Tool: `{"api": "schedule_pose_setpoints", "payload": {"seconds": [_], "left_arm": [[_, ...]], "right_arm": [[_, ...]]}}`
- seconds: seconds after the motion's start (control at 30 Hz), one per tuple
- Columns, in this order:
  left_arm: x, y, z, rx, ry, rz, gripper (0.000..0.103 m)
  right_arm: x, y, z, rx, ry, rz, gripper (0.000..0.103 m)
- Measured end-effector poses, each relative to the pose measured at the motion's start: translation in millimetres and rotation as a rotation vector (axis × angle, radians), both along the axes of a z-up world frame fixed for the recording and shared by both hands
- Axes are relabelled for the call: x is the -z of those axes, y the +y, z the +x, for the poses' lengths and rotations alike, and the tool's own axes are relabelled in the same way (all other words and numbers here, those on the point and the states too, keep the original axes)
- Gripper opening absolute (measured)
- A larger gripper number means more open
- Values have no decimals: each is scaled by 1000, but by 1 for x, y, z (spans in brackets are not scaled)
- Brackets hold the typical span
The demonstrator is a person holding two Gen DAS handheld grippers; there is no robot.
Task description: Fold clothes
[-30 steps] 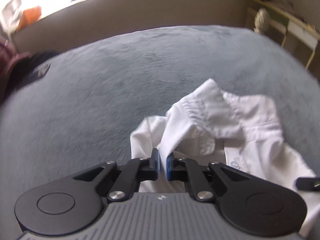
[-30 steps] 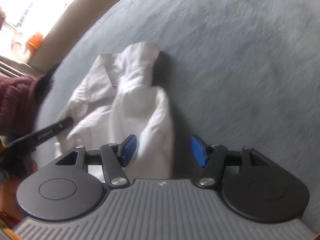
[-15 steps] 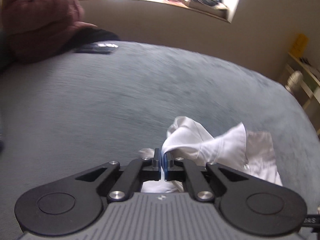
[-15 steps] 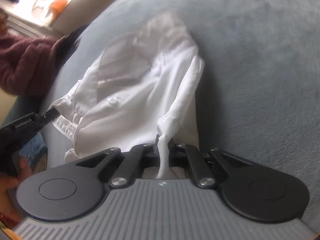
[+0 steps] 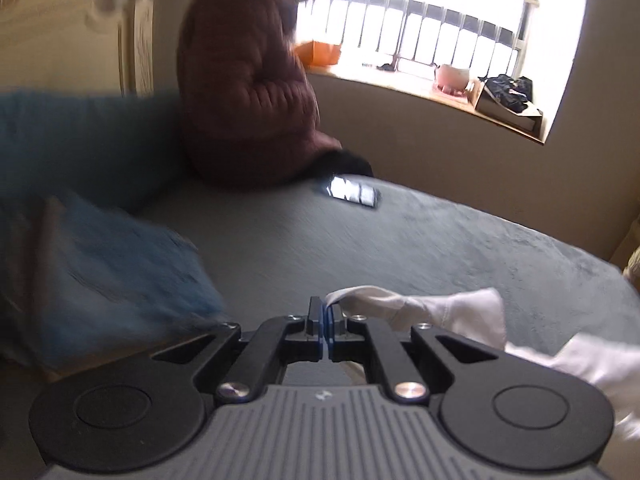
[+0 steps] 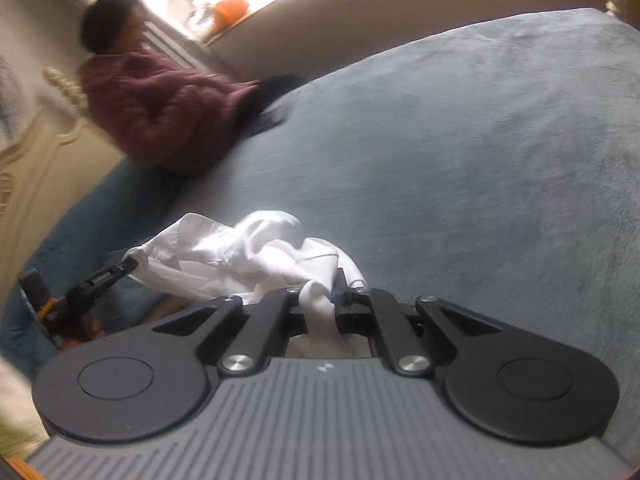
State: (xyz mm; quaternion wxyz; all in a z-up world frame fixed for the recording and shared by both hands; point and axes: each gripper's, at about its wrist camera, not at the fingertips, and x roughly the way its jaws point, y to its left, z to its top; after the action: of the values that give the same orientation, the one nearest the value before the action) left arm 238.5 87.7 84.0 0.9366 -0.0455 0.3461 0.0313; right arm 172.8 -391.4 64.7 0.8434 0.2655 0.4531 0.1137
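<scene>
A white shirt (image 6: 248, 256) hangs bunched between both grippers above the grey-blue bed (image 6: 480, 152). My right gripper (image 6: 322, 294) is shut on a thick twist of the shirt's cloth. In the left wrist view my left gripper (image 5: 325, 312) is shut on a thin edge of the white shirt (image 5: 452, 314), which trails off to the right and down. The other gripper (image 6: 100, 280) shows at the left of the right wrist view, pinching the shirt's far corner.
A person in a maroon padded jacket (image 5: 248, 92) sits at the bed's far side by the window sill (image 5: 420, 88). A phone (image 5: 352, 191) lies on the bed near them. A blue pillow (image 5: 104, 272) lies at the left.
Both grippers have lifted the shirt off the bed and tilted up, so the views now show the room. The right gripper, open a second ago, closed on the cloth.
</scene>
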Motion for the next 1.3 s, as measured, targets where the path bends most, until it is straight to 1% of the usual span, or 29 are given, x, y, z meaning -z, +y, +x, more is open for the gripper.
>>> {"api": "schedule_pose_setpoints", "payload": {"seconds": [0.1,0.17,0.3,0.4,0.5,0.6,0.7,0.77,0.8,0.9,1.0,1.03,1.13,1.2,1.3], "left_arm": [[-48,20,-28,43,-5,22,3],[-74,30,-45,63,19,7,3],[-117,33,-79,130,56,27,3],[-147,43,-95,130,75,14,3],[-176,51,-98,126,44,-9,2],[-207,52,-100,136,-21,-28,2],[-237,48,-104,179,-35,-14,2],[-257,44,-107,212,-39,-2,2],[-261,42,-106,228,-40,2,2],[-256,30,-94,276,-46,8,2],[-225,14,-62,321,-57,-22,2],[-211,7,-51,336,-61,-20,2],[-159,-17,-7,375,-51,17,2],[-120,-35,26,377,-27,44,2],[-60,-62,75,374,-15,91,2]], "right_arm": [[-38,5,-18,-12,46,20,1],[-61,9,-32,-14,88,34,1],[-97,20,-63,-7,165,52,1],[-128,25,-85,19,209,67,1],[-160,26,-93,44,175,85,1],[-196,29,-96,32,90,88,1],[-224,28,-102,43,39,130,1],[-234,24,-110,69,33,181,1],[-227,18,-104,74,26,178,1],[-205,0,-84,86,6,161,1],[-184,-18,-63,99,-14,145,1],[-176,-23,-57,103,-21,140,1],[-154,-41,-36,115,-41,123,1],[-122,-55,-5,134,-63,98,1],[-73,-76,42,164,-96,60,1]]}}
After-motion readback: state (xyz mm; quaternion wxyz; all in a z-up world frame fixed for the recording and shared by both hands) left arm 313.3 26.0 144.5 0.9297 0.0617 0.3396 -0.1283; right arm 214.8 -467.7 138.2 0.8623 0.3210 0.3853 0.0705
